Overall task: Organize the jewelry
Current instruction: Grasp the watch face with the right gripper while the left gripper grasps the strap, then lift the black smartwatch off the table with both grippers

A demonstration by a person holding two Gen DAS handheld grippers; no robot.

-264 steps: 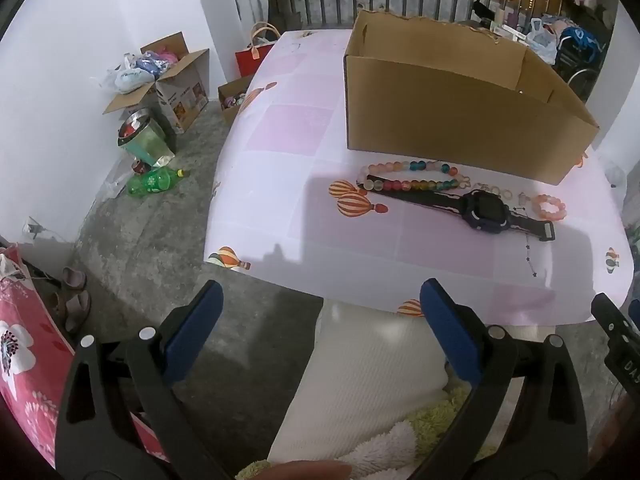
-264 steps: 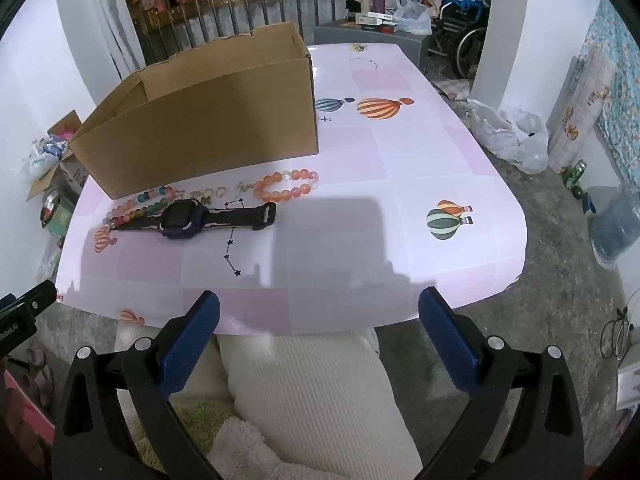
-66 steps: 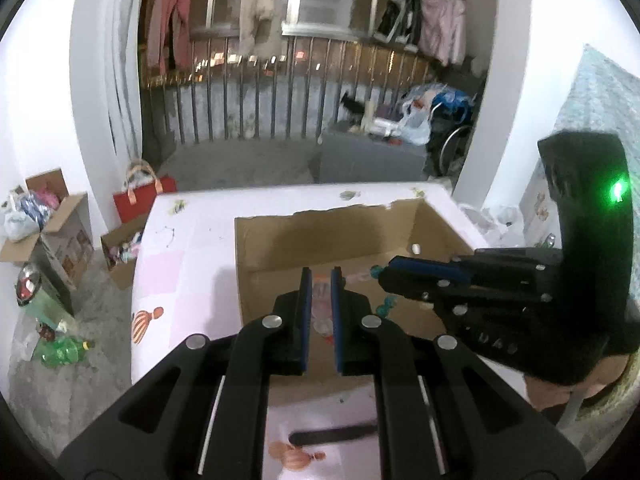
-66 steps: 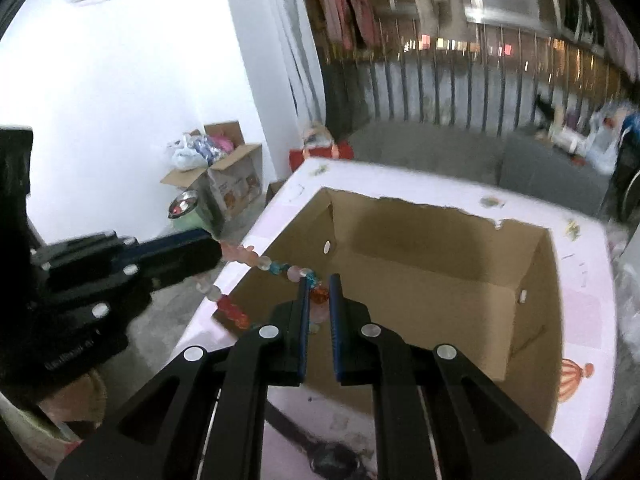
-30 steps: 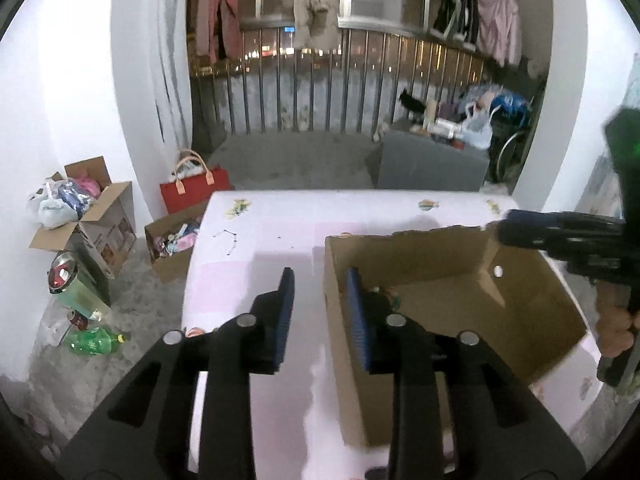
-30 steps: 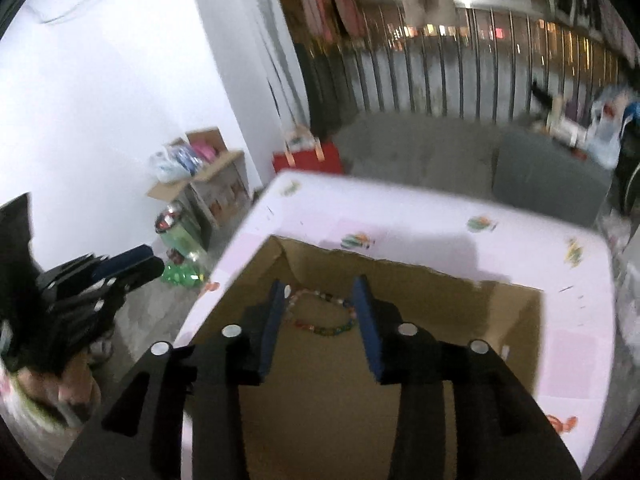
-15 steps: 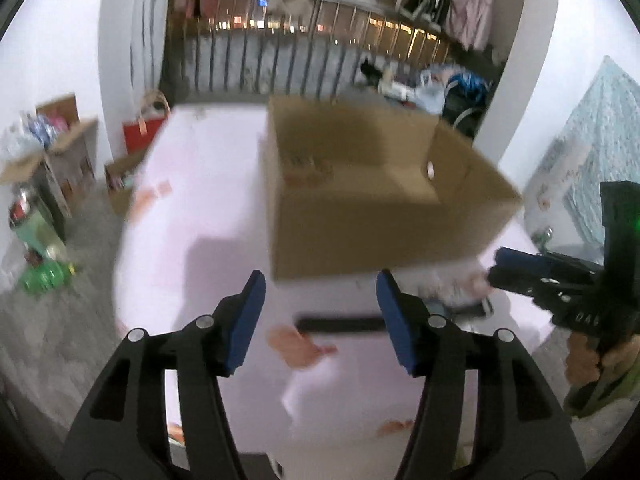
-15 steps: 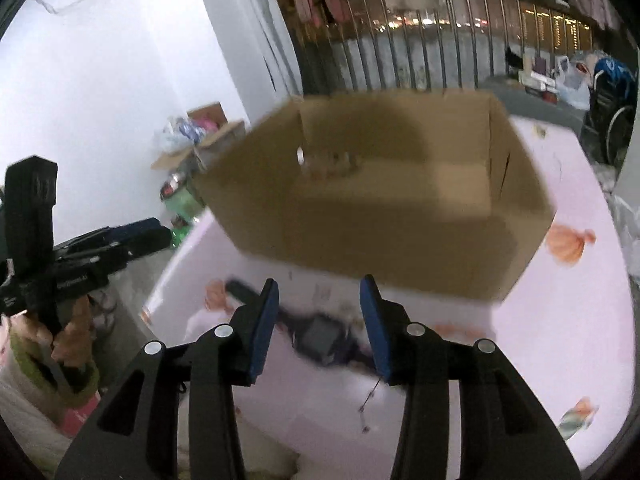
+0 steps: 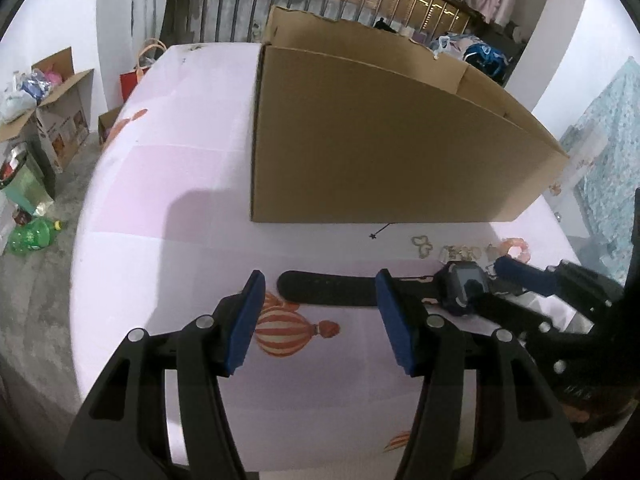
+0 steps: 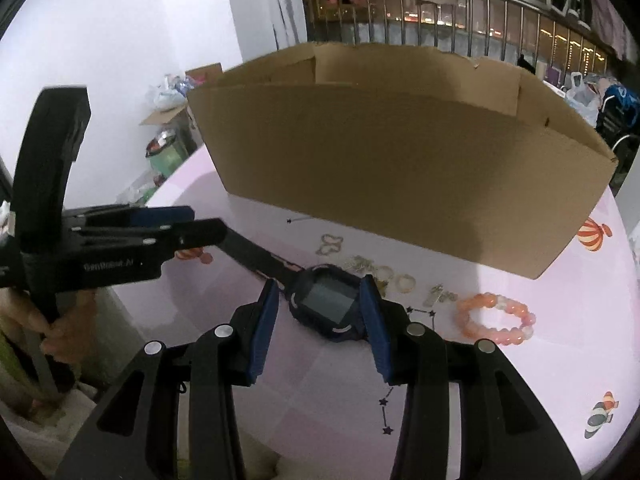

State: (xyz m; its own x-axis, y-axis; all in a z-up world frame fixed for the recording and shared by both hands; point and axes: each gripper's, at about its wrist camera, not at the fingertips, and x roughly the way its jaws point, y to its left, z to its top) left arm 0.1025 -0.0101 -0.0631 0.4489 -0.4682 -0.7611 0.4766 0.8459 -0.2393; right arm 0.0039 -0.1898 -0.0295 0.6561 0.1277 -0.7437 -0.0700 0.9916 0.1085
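A black smartwatch (image 10: 326, 305) lies on the pink tablecloth in front of a brown cardboard box (image 10: 400, 152). My right gripper (image 10: 320, 312) is open, its blue pads either side of the watch face. My left gripper (image 9: 320, 300) is open over the watch's strap (image 9: 326, 294); the watch face (image 9: 464, 286) lies to its right. A pink bead bracelet (image 10: 496, 318), small rings and charms (image 10: 384, 272) and a thin star chain (image 10: 420, 314) lie by the watch. The box (image 9: 380, 140) hides its own inside.
The table edge (image 9: 80, 264) runs left of my left gripper, with a green bottle (image 9: 28, 234) and open boxes (image 9: 52, 108) on the floor beyond. Balloon prints (image 9: 288, 330) mark the cloth. Railings stand behind the box.
Both grippers let go of the bead necklace inside the box, then came down in front of it. Both have opened wider and now straddle the watch.
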